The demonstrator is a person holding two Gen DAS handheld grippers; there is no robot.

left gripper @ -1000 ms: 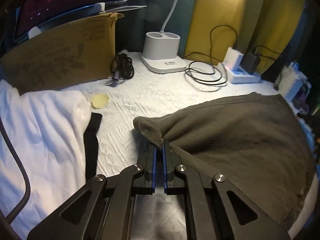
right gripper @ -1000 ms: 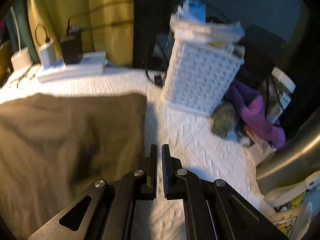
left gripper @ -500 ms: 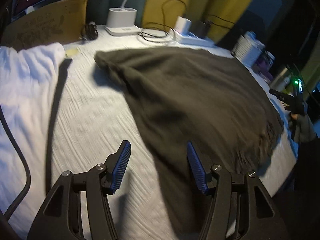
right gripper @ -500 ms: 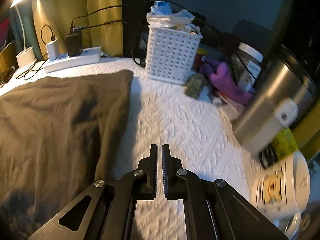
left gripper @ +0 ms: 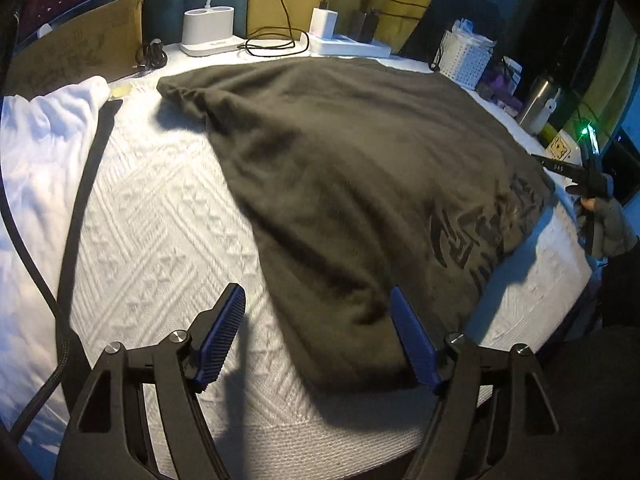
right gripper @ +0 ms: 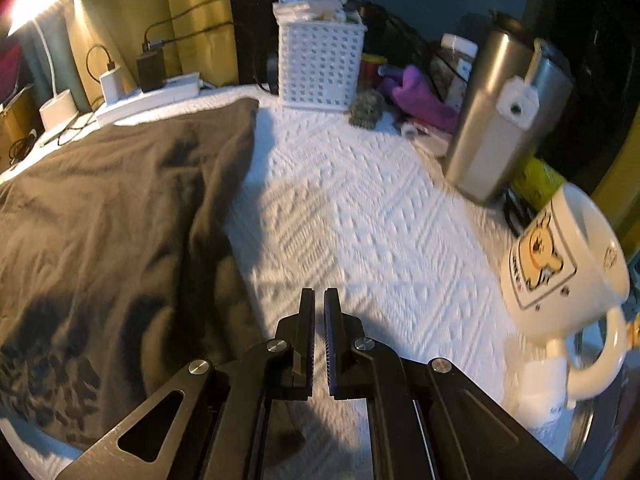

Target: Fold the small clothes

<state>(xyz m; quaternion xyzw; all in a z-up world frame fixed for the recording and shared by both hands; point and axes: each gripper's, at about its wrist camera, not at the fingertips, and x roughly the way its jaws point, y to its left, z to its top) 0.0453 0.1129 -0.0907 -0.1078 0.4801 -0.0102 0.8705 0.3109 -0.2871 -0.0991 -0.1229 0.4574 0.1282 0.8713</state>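
A dark olive-brown garment with a black print lies spread on the white textured cover. My left gripper hovers over its near hem, jaws opening wide, pads clear of the cloth. In the right wrist view the same garment fills the left side. My right gripper is shut with nothing in it, over bare cover beside the garment's right edge. The right gripper also shows at the far right of the left wrist view, held by a gloved hand.
A white cloth and a black strap lie at left. Along the back stand a cardboard box, lamp base and power strip. A white basket, steel flask and mug crowd the right.
My left gripper let go of the garment's corner, opened wide and drew back to the near hem. My right gripper, still shut, pulled back from the basket toward the near right edge.
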